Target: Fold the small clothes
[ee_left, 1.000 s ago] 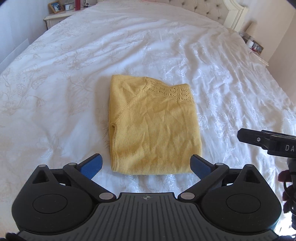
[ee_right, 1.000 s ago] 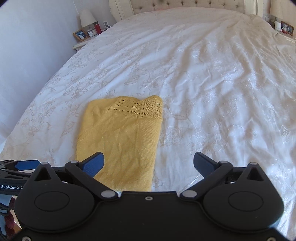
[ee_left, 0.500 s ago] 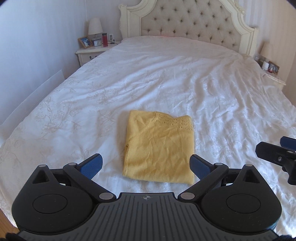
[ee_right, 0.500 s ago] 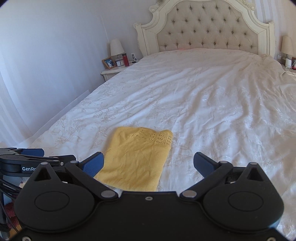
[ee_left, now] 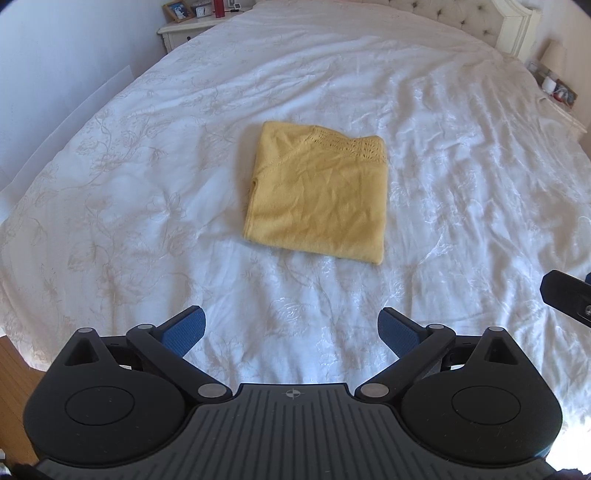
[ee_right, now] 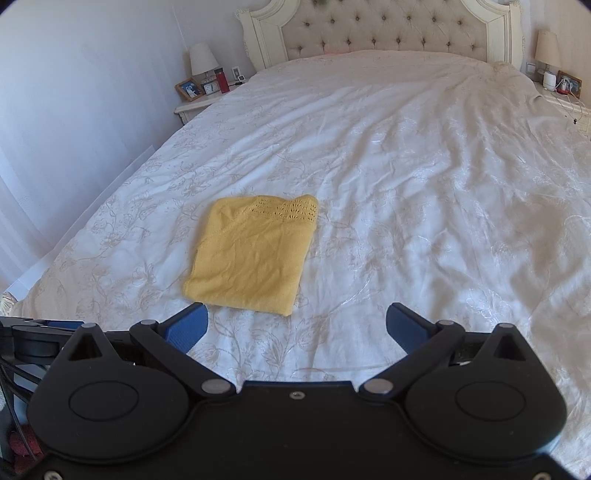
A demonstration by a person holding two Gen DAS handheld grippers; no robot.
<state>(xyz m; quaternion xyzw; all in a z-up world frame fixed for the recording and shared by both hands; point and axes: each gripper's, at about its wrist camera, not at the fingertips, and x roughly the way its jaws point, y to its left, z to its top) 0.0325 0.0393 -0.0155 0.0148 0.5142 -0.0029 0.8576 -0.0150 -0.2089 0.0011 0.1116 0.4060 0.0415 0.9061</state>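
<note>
With my left gripper (ee_left: 291, 328) and right gripper (ee_right: 295, 325) both spread wide, holding nothing above the bed's (ee_right: 424, 177) near edge, item: yellow knit top (ee_left: 317, 195), folded square mid-bed; any further fold wants corners gripped level.

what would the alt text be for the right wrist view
A yellow knit top, folded into a neat rectangle, lies flat on a white embroidered bedspread. The open right claw hovers empty just short of it. A tufted headboard and lamp-topped nightstands stand behind.
</note>
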